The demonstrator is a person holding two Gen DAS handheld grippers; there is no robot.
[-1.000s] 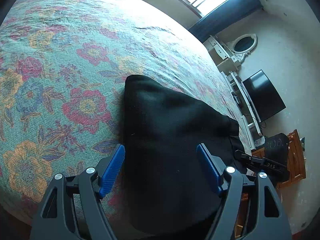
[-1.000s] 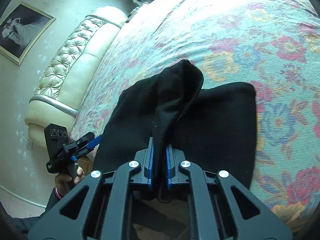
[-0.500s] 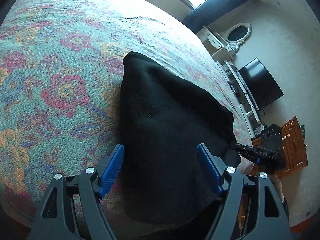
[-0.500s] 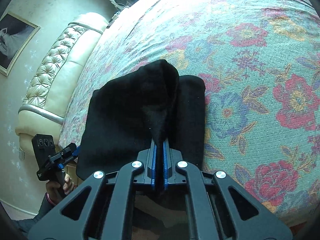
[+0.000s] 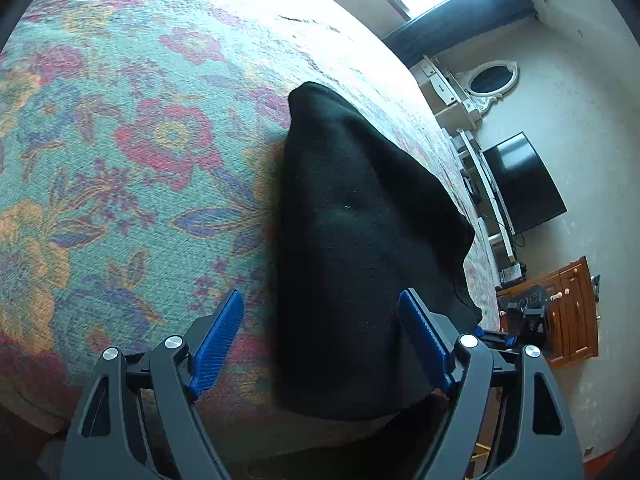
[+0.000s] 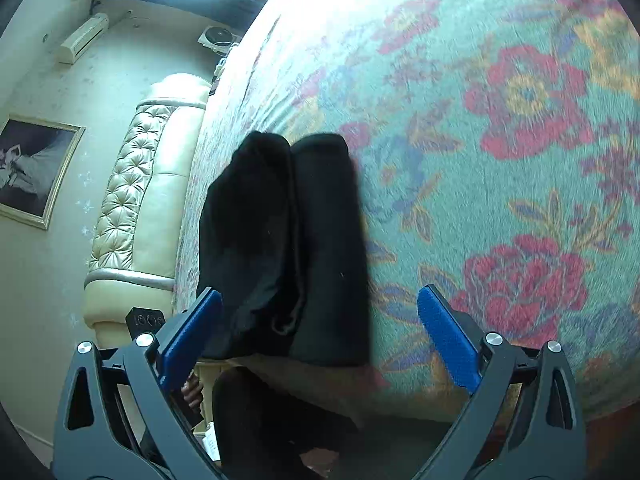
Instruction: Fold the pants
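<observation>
The black pants [image 6: 288, 248] lay folded compactly on the bed [image 6: 500, 160], apparently nearly finished; the left gripper [image 5: 320, 340] and right gripper [image 6: 320, 332] gaped wide, holding nothing.

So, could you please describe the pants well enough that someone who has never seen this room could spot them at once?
Find the big bed with the floral bedspread. Near its front edge, just ahead of the two open grippers, lie the black pants, folded into a long narrow bundle. They are the only plain, dark thing on the colourful patterned cover.
</observation>
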